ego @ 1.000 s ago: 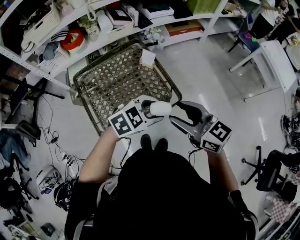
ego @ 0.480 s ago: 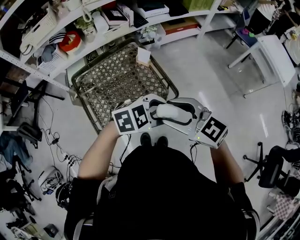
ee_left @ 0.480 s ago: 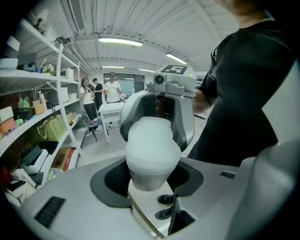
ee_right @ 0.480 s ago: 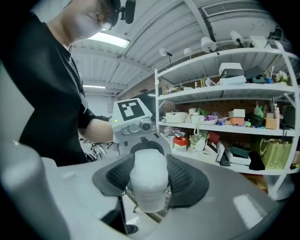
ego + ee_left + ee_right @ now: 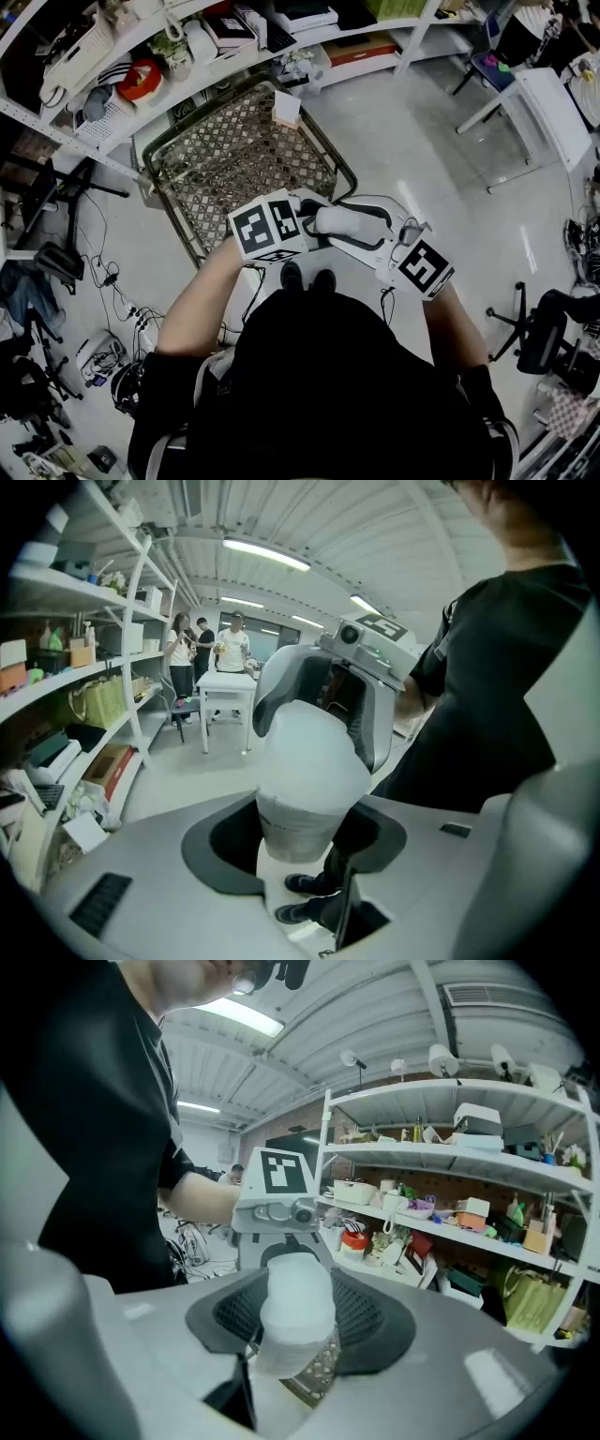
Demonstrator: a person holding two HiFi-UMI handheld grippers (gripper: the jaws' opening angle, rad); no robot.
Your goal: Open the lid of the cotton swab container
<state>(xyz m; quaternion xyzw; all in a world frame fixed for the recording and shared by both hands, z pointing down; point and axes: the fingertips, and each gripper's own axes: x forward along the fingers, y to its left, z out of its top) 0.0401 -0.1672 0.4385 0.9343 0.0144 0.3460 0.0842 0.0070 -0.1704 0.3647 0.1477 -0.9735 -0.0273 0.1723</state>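
We clamp the cotton swab container [image 5: 336, 219] in the fingers of the left gripper [image 5: 309, 214] at our 12 o'clock, and the right gripper [image 5: 361, 223], just in from 3 o'clock, closes its fingers loosely round the lid [image 5: 309, 747], nearly ready to pull.

No legible txt or nos. anywhere; faint print on cotton swab container [image 5: 307, 780] too blurry to read.

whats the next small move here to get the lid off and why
Probably finish closing the right gripper on the lid end. The left gripper grips the cotton swab container by its body; the right fingers, which have just been closing, sit around its other end, with gaps showing on both sides. A twist or pull likely needs that grip first.
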